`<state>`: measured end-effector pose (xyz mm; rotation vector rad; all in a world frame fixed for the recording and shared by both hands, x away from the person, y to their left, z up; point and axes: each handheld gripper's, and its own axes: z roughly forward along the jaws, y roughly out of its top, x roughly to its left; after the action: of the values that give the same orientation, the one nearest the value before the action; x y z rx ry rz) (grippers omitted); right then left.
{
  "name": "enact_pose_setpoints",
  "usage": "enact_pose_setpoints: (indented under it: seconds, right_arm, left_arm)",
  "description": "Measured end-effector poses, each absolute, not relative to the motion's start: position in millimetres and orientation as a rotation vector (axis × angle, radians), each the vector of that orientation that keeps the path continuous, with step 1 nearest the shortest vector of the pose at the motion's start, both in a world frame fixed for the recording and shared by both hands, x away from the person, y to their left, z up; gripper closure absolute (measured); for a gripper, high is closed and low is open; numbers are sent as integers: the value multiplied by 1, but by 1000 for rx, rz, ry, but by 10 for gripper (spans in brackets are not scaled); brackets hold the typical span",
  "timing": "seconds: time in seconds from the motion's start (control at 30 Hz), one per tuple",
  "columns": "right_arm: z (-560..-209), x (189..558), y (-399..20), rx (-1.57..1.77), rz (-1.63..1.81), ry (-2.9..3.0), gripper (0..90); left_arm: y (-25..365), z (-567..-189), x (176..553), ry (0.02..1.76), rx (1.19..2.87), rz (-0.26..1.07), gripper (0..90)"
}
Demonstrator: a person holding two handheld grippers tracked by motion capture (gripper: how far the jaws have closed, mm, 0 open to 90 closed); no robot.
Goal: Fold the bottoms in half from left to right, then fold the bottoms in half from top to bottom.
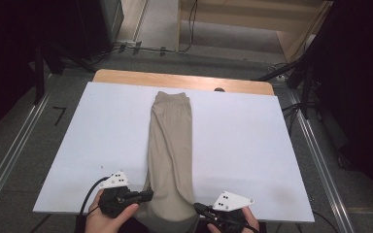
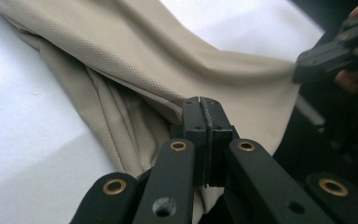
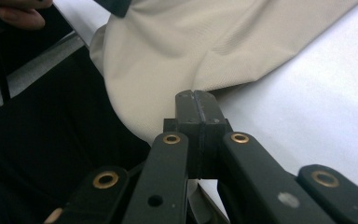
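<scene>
At the left of the high view, the left gripper (image 1: 145, 195) sits at the near edge of the white desk (image 1: 252, 145), its jaws pressed together on the left near corner of the one beige pair of trousers (image 1: 171, 145). The left gripper view bears this out: the jaws stand flush, tips against a folded seam of the trousers (image 2: 168, 70), cloth bunched round them, so they look to be pinching the fabric edge.

The trousers lie folded lengthwise in a long strip down the middle of the desk, one end at the far edge, the near end draping over the near edge between the two grippers.

At the right, the right gripper (image 1: 198, 208) has its jaws pressed together too, on the right near corner of the cloth (image 3: 205, 51).

This looks like the grasp step before a fold. Next, I judge, both hands should lift together and carry the near end toward the far end, keeping the cloth level.

Count: one pair of trousers, two grippers, one desk.
</scene>
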<state>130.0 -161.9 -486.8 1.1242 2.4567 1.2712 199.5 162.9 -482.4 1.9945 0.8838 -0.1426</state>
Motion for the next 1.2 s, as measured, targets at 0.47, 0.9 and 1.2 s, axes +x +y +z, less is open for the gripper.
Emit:
enact_pose_setpoints:
  seconds: [0.47, 0.9, 1.2]
  right_arm:
    - [-495, 130, -141, 1086, 1271, 2525, 882]
    - [-492, 134, -147, 1053, 1238, 2451, 254]
    - [-465, 185, -159, 1035, 1336, 2354, 100]
  left_arm:
    - [197, -470, 200, 900, 1993, -168, 900]
    - [191, -478, 208, 920, 2007, -17, 423]
    - [178, -459, 259, 763, 1941, -12, 26]
